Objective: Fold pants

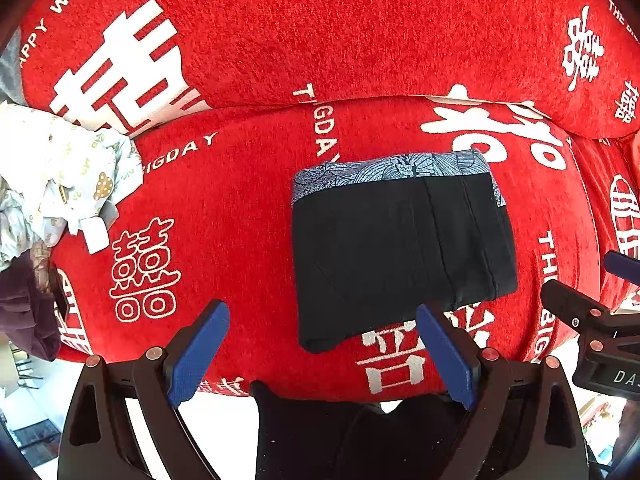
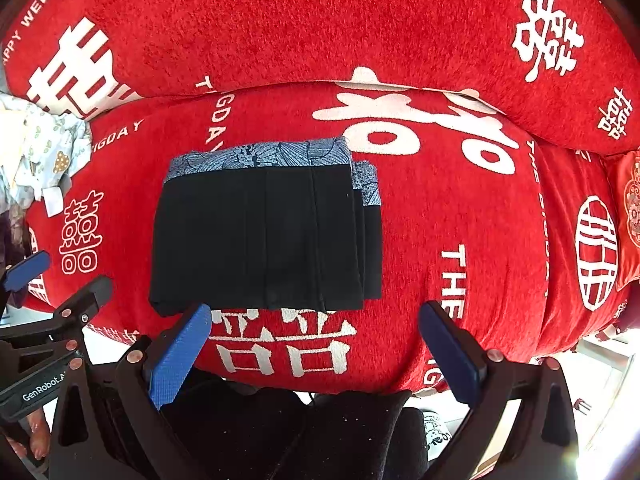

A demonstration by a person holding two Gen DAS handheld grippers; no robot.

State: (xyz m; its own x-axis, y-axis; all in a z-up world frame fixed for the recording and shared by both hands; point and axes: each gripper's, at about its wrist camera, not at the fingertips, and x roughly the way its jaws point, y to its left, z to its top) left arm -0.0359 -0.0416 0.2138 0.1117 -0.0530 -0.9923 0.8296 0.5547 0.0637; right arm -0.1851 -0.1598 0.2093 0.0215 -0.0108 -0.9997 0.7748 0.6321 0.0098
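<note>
— Two tongs, both spread wide? That is how they look to me.

— Yes. The left tongs (image 1: 320, 344) have their blue pads (image 1: 198, 354) far apart and nothing between them. The right tongs (image 2: 316, 344) stand the same way, wide and bare.

— And the pants (image 1: 400, 248)?

— Folded into a compact black block with a blue patterned waistband (image 1: 392, 170) along the far edge. They lie flat on the red cover (image 1: 248, 208) of the seat cushion, in front of the back cushion (image 1: 320, 28).

— Do either of the tongs touch them?

— Hard to say for sure. In the left wrist view the right-hand pad (image 1: 446, 356) overlaps the near edge of the block, and in the right wrist view the left-hand pad (image 2: 180, 354) sits at the near left corner of the pants (image 2: 264, 236). Neither pair closes on the cloth.

— The layers look stepped on one side.

— In the right view, yes: on the right edge a couple of lower layers stick out past the top one, with a strip of waistband (image 2: 260, 156) showing there too.

— Anything else around?

— A heap of pale printed clothes (image 1: 60, 176) at the left end of the cushion, well apart from the pants. The cover carries white characters and the words "BIGDAY".

— Can each tool see the other?

— The right tongs show at the right edge of the left view, and the left tongs at the left edge of the right view.
</note>
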